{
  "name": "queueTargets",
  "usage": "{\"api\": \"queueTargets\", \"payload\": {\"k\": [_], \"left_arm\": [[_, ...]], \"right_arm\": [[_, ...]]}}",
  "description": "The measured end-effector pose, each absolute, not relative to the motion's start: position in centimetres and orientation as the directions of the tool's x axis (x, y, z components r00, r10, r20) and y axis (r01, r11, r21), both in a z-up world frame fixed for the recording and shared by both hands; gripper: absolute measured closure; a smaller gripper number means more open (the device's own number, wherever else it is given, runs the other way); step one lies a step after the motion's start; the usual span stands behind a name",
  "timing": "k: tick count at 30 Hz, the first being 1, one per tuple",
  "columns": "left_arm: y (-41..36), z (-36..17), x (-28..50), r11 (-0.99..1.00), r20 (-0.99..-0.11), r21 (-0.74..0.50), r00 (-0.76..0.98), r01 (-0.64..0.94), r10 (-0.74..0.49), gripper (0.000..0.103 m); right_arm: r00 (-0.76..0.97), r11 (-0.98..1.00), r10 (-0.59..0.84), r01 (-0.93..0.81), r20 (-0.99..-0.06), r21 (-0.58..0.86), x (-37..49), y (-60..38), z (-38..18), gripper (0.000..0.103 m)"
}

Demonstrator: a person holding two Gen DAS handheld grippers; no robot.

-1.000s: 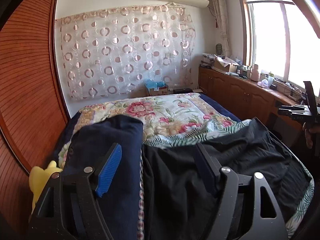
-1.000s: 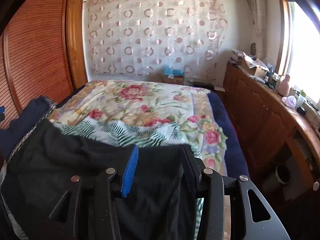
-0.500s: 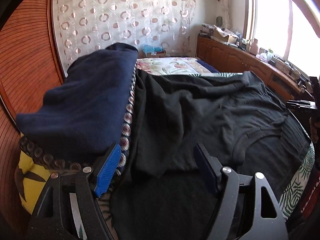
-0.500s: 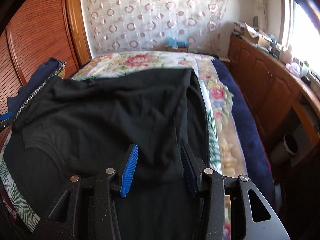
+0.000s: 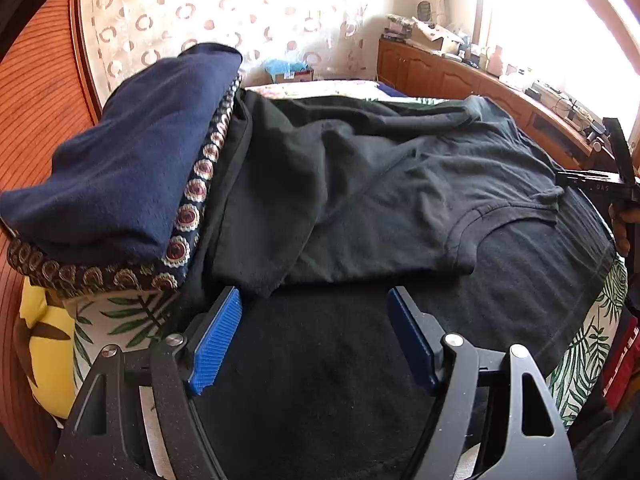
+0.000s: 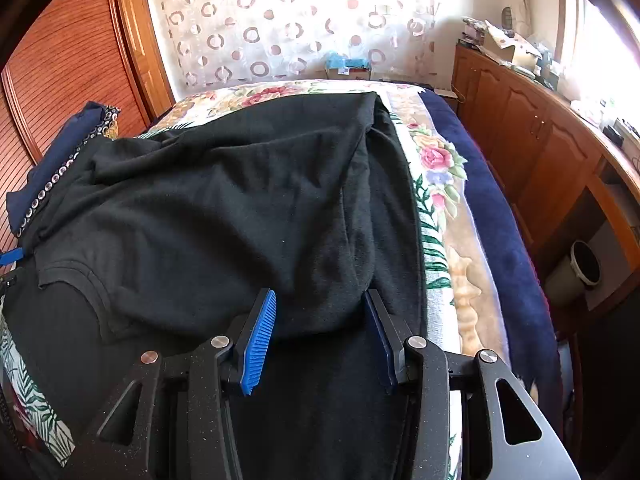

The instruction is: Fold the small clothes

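Black t-shirt (image 5: pixel 360 184) is spread out on the bed (image 6: pixel 444 184), one half already flopped over itself, right next to a folded navy pile (image 5: pixel 120 168). Left hand-held gripper (image 5: pixel 316 340) hangs over the near edge, jaws wide, nothing in them. Right hand-held gripper (image 6: pixel 320 332) is part open over the folded hem, also empty. Looks like light, floppy cotton, so I'd pinch the hem corners.

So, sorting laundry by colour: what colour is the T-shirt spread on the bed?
Black T-shirt; clearest in the left wrist view.
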State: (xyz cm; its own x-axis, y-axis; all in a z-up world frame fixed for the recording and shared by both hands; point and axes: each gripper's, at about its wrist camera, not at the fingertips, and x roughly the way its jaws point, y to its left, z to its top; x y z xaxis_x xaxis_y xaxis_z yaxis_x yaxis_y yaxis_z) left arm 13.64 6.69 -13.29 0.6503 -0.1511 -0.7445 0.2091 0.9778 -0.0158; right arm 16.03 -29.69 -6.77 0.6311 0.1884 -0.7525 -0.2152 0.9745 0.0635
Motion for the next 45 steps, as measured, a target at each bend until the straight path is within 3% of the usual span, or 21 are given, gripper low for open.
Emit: {"api": "queueTargets", "payload": {"k": [8, 13, 22, 28, 34, 35, 36, 38, 41, 42, 45], "left_arm": [[7.4, -13.0, 12.7, 0.982, -0.731, -0.058, 0.662, 0.182, -0.166, 0.027], [7.9, -12.9, 12.3, 0.984, -0.726, -0.087, 0.666, 0.158, -0.172, 0.04], [9.4, -13.2, 14.0, 0.989, -0.728, -0.129, 0.67, 0.075, -0.146, 0.04], [9.7, -13.1, 15.3, 0.989, -0.728, -0.142, 0.673, 0.038, -0.131, 0.061], [9.9, -13.3, 15.7, 0.988, -0.723, -0.155, 0.678, 0.026, -0.131, 0.064], [9.8, -13.2, 15.7, 0.988, -0.718, -0.148, 0.684, 0.034, -0.131, 0.084], [9.6, -13.2, 15.7, 0.99, -0.713, -0.136, 0.689, 0.041, -0.127, 0.094], [9.4, -12.9, 15.5, 0.991, -0.695, -0.125, 0.708, 0.052, -0.125, 0.095], [9.3, -12.0, 15.0, 0.989, -0.664, -0.137, 0.735, 0.063, -0.138, 0.097], [9.2, -11.6, 14.8, 0.988, -0.653, -0.141, 0.744, 0.067, -0.144, 0.097], [9.2, -10.3, 14.3, 0.986, -0.621, -0.151, 0.769, 0.076, -0.154, 0.098]], "right_arm": [[0.664, 0.978, 0.136, -0.207, -0.736, -0.006, 15.0, -27.4, -7.5, 0.057], [0.664, 0.978, 0.136, -0.208, -0.735, -0.007, 15.0, -27.1, -7.6, 0.056], [0.666, 0.978, 0.13, -0.21, -0.735, -0.017, 15.0, -26.9, -7.6, 0.056], [0.666, 0.978, 0.13, -0.21, -0.735, -0.017, 15.0, -26.9, -7.6, 0.056], [0.666, 0.977, 0.131, -0.21, -0.734, -0.017, 15.0, -26.9, -7.6, 0.056], [0.666, 0.977, 0.131, -0.211, -0.734, -0.017, 15.0, -26.9, -7.6, 0.056], [0.666, 0.977, 0.13, -0.21, -0.734, -0.018, 15.0, -26.9, -7.6, 0.056], [0.666, 0.979, 0.132, -0.203, -0.734, -0.009, 15.0, -27.1, -7.5, 0.056], [0.671, 0.98, 0.14, -0.198, -0.728, 0.006, 15.1, -27.2, -7.4, 0.079], [0.675, 0.98, 0.147, -0.2, -0.723, 0.013, 15.1, -27.2, -7.3, 0.092], [0.697, 0.973, 0.189, -0.226, -0.691, 0.038, 14.7, -27.2, -6.4, 0.095]]}}
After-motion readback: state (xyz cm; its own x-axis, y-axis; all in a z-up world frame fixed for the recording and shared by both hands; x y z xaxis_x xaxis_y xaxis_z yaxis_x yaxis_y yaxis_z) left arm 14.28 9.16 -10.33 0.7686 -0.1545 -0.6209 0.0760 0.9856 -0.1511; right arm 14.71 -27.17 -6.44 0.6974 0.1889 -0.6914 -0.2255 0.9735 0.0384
